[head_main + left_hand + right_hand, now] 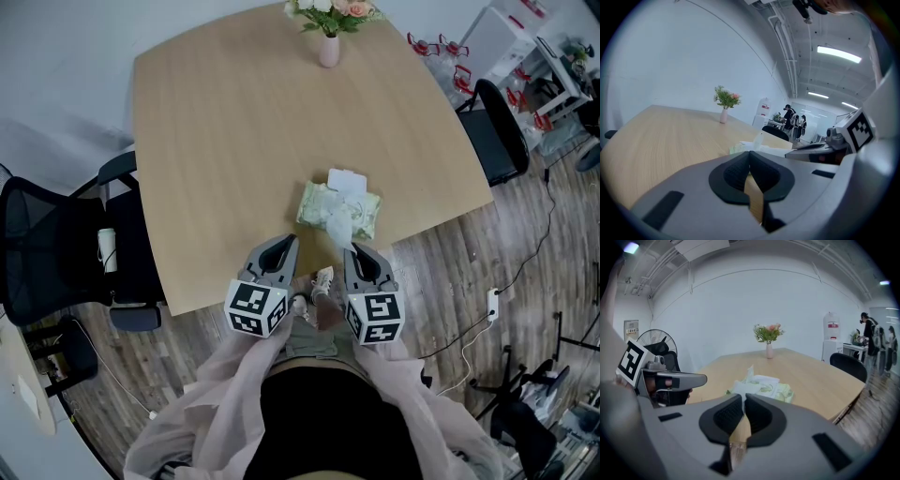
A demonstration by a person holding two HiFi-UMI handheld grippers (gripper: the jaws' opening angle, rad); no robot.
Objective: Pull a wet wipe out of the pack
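Observation:
A pale green wet wipe pack [364,214] lies near the table's front edge with its white lid [347,180] flipped open. A white wet wipe [337,223] sticks out of it toward me. My right gripper [352,247] is at the pack's near side, shut, and the wipe's end [749,377] runs into its closed tips [743,395]. My left gripper [289,240] hovers just left of the pack, shut with nothing in it [749,153]. The pack [739,148] peeks over its jaws.
A pink vase of flowers [329,45] stands at the far edge of the wooden table [225,141]. Black office chairs sit at the left [56,248] and right [497,131] of it. The table's front edge [281,291] passes under both grippers.

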